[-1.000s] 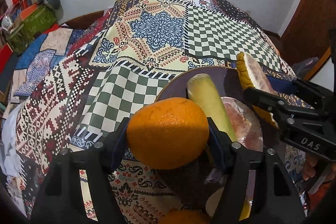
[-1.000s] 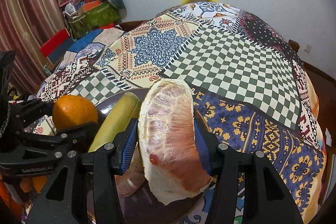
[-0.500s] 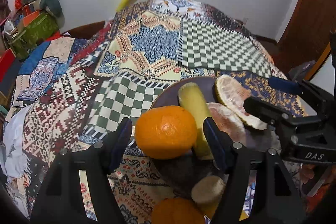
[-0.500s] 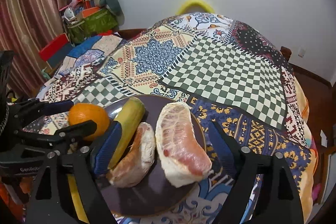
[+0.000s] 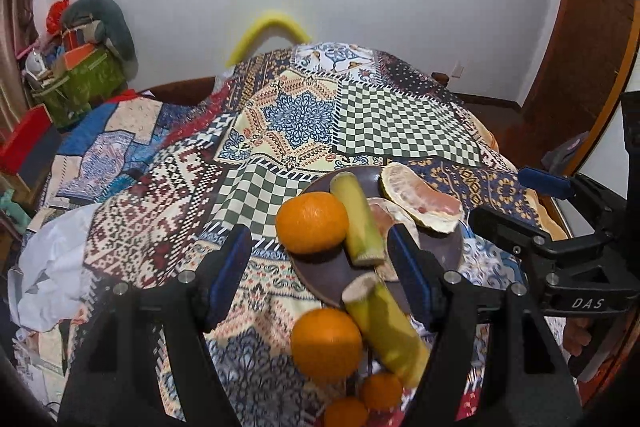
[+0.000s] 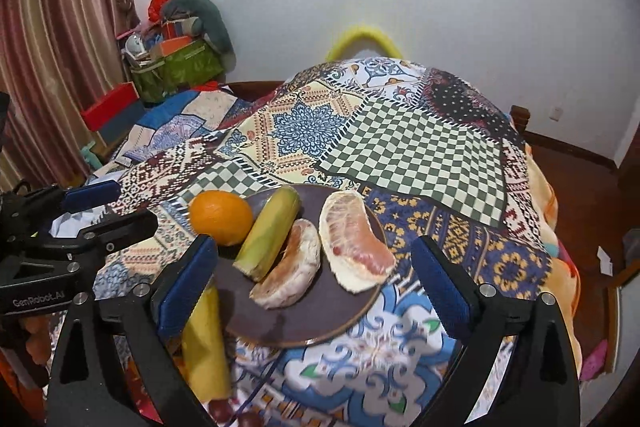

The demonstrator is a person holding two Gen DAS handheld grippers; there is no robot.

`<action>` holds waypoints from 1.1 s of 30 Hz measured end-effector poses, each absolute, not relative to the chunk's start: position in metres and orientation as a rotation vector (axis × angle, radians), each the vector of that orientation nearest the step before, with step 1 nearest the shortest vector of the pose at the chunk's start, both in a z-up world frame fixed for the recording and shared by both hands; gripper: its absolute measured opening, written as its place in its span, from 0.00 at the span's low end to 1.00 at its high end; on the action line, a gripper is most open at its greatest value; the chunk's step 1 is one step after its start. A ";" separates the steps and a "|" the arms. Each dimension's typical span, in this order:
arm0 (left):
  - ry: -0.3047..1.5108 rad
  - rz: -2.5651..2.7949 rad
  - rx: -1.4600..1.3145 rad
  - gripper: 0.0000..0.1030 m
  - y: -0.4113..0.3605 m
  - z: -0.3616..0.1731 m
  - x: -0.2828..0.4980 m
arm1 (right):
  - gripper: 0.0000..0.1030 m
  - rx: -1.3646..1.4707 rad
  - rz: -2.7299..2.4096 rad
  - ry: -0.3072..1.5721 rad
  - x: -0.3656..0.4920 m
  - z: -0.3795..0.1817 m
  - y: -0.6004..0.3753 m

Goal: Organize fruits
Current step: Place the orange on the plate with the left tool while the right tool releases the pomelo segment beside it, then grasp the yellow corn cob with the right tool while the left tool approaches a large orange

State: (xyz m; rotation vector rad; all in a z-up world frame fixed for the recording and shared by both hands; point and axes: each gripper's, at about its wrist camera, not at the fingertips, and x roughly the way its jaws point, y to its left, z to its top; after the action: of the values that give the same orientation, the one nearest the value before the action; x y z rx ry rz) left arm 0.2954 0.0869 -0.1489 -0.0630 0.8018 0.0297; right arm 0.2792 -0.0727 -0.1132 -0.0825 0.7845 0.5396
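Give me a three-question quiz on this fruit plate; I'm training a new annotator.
1. True or false: the right gripper is shut on a pomelo wedge.
2. How many fruit pieces lie on the plate?
3. The cane piece on the plate lies between: A) the orange and a pomelo wedge; B) two oranges.

Key: 1 false, both grippers are open and hold nothing; 2 four; 3 A.

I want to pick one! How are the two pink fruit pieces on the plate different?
The right pomelo piece lies with its pink flesh facing up, while the middle pomelo piece shows mostly pale pith. The right one sits apart from the sugarcane stick; the middle one lies against it. Both rest on the brown plate.
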 end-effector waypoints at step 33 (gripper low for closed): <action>0.854 0.075 -0.174 0.71 0.119 -0.179 0.202 | 0.94 -0.116 0.488 0.883 0.205 -0.155 -0.053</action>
State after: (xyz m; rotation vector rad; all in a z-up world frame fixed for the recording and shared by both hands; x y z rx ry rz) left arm 0.2020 0.1187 -0.1788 -0.1736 0.8538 0.0753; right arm 0.2052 -0.0526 -0.1547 -0.1155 0.8826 0.4883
